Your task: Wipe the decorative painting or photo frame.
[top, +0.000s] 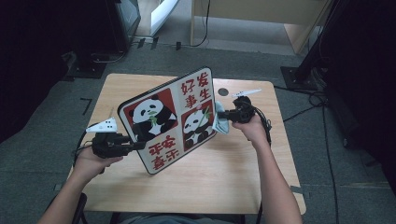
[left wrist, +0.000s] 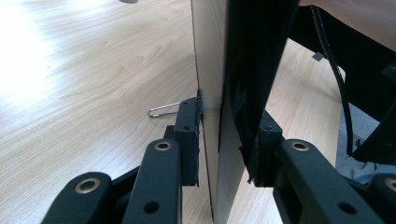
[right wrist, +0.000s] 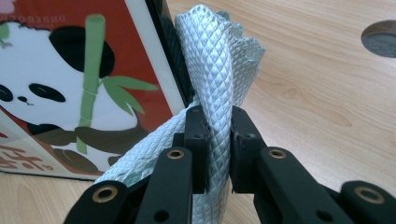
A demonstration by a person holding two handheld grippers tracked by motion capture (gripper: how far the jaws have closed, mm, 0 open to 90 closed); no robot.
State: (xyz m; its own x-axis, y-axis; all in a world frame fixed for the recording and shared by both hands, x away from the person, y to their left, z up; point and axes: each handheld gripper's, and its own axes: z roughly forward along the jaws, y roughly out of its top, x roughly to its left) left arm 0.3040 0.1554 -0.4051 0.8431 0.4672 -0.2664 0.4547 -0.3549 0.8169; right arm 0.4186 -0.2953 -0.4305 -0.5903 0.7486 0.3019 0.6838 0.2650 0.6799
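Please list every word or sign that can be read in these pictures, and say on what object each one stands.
"好" "发" "事" "生": red characters, upper right square of the panda board.
"平安" "喜乐": red characters, lower left square of that board; the last character is unclear.
"UNDEROS...": small print at the board's top edge, right gripper view, upside down and cut off.
Red characters at that view's lower left: cropped, unreadable.

My high view looks forward and down from above my side of the light wooden table (top: pixel 224 186), far enough back to take in the whole top and the grey floor around it. My left gripper view sits very close, looking along its black jaws at the edge of the square panda-printed board (left wrist: pixel 219 93). My right gripper view is just as near, facing the same board's (right wrist: pixel 70 93) printed face. All three share that board (top: pixel 170 119) and the tabletop.
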